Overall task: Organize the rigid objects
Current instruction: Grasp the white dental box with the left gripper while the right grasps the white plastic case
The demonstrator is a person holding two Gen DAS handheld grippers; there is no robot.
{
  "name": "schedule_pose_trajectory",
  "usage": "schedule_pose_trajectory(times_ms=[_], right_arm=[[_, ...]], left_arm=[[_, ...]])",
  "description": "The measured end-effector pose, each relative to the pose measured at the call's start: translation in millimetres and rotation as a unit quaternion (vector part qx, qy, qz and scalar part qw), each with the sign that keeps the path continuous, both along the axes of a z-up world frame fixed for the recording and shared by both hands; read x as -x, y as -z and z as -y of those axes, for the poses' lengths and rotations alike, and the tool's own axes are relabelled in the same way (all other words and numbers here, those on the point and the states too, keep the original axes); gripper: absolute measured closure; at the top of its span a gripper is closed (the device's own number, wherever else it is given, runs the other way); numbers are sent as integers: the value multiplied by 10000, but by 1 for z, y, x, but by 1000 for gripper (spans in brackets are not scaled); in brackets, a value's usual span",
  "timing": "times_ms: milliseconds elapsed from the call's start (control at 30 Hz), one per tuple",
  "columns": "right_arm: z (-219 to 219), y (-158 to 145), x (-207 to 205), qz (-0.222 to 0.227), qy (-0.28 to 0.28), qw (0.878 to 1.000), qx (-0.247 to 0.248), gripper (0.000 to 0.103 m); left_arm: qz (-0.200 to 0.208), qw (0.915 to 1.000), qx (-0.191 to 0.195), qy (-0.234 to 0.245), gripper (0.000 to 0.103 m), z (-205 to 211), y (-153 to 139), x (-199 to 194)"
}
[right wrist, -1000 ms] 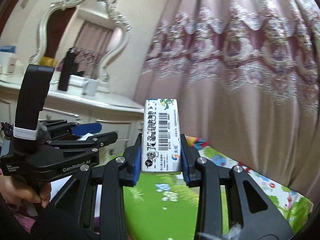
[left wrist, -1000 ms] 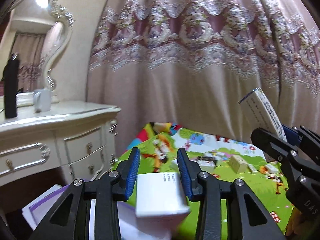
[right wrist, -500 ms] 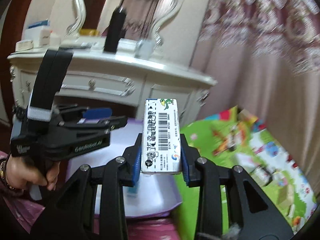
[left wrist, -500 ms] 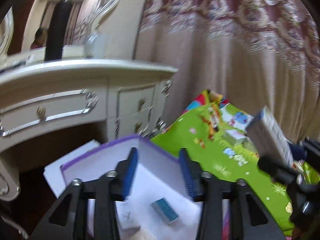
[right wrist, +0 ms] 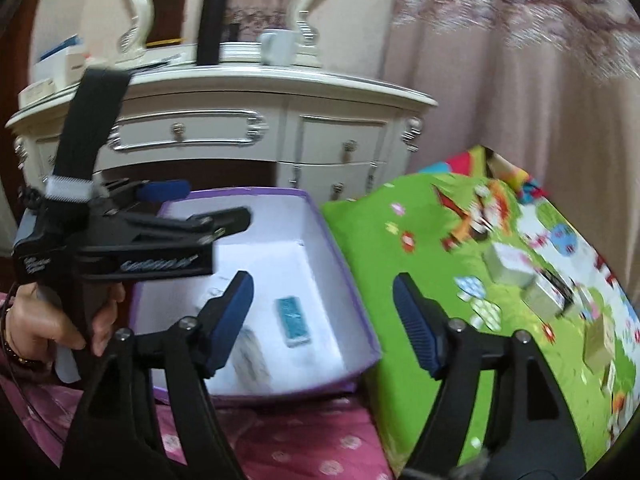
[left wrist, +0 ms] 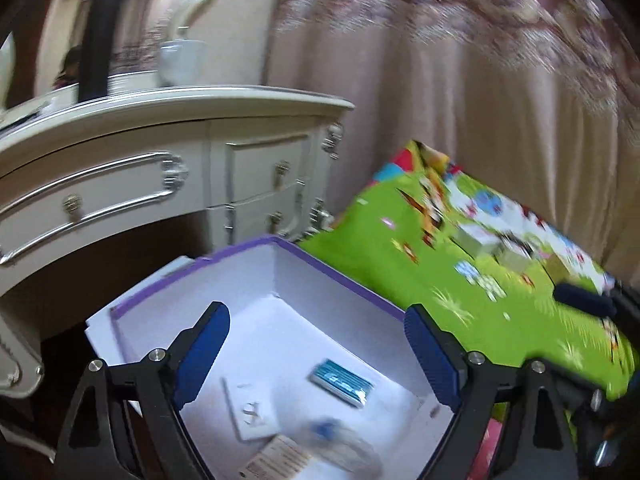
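Observation:
A white box with a purple rim (left wrist: pixel 340 272) (right wrist: pixel 344 280) sits beside a green play mat. Inside lie a teal packet (left wrist: pixel 342 382) (right wrist: pixel 294 320), a white box (left wrist: pixel 250 412) and a blurred white carton (right wrist: pixel 250 346). My left gripper (left wrist: pixel 316 354) is open and empty above the box; it also shows in the right wrist view (right wrist: pixel 192 208). My right gripper (right wrist: pixel 324 312) is open and empty over the box's right rim. Several small boxes (right wrist: pixel 510 266) lie on the mat.
A cream dresser (right wrist: pixel 240 120) with drawers stands behind the box, bearing a black bottle (right wrist: pixel 212 20) and a white mug (right wrist: pixel 278 48). A pink curtain (left wrist: pixel 460 100) hangs behind the green mat (left wrist: pixel 460 280). Pink fabric (right wrist: pixel 300 440) lies in front.
Both grippers swung left and down over the purple-rimmed box. The left let go of its white box, then the right released the barcode carton; both now stand open.

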State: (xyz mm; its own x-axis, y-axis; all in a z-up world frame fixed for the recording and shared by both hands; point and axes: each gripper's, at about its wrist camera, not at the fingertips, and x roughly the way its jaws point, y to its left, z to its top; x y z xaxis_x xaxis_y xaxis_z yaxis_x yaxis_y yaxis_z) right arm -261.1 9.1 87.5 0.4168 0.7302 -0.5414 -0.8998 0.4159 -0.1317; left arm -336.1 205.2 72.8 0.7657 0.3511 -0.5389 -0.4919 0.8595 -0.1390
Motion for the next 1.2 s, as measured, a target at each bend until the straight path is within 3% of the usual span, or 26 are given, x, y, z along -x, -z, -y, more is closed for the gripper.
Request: schedule_pose_trajectory(times_ms=[200, 267, 367, 433, 533, 633, 700, 800, 867, 933, 967, 1067, 1200], right_arm=[[51, 2, -43, -425, 876, 9952, -116, 17], [72, 8, -58, -523, 1253, 9907, 37, 13], [104, 20, -79, -706, 1818, 9805, 256, 13], [141, 30, -100, -964, 2334, 9671, 296, 13], [200, 43, -130, -1289, 3157, 9397, 257, 13], [264, 55, -160, -1649, 3932, 9044, 163, 13], [306, 62, -182, -1765, 4413, 8797, 152, 13], [353, 72, -216, -1930, 4884, 8509, 138, 13], [377, 80, -241, -2037, 5127, 8340, 112, 13], [399, 90, -270, -2217, 5298, 8185, 142, 13], [407, 93, -284, -2288, 5343, 8136, 136, 13], [423, 99, -327, -2258, 5501, 8038, 159, 9], [427, 104, -367, -2219, 5483, 8057, 310, 1]], left_arm=[[-546, 9925, 7, 1090, 13, 45, 5, -35], [-884, 9812, 305, 1688, 12, 64, 9, -58], [-1393, 9563, 671, 2482, 12, 100, 14, -99], [-1628, 9411, 729, 2874, 12, 127, 16, -128], [-1924, 9218, 484, 3332, 12, 178, 20, -174], [-2060, 9041, 274, 3733, 12, 232, 30, -218], [-2152, 8956, 363, 3877, 12, 266, 41, -250], [-2243, 8918, 431, 3907, 12, 304, 57, -287], [-2192, 8974, 102, 3827, 8, 333, 61, -307], [-2259, 8947, -112, 3852, 5, 354, 64, -321], [-2315, 8929, -224, 3854, 0, 363, 66, -325], [-2436, 8841, -406, 3966, 0, 384, 68, -342], [-2529, 8859, -363, 3873, 0, 392, 69, -353]])
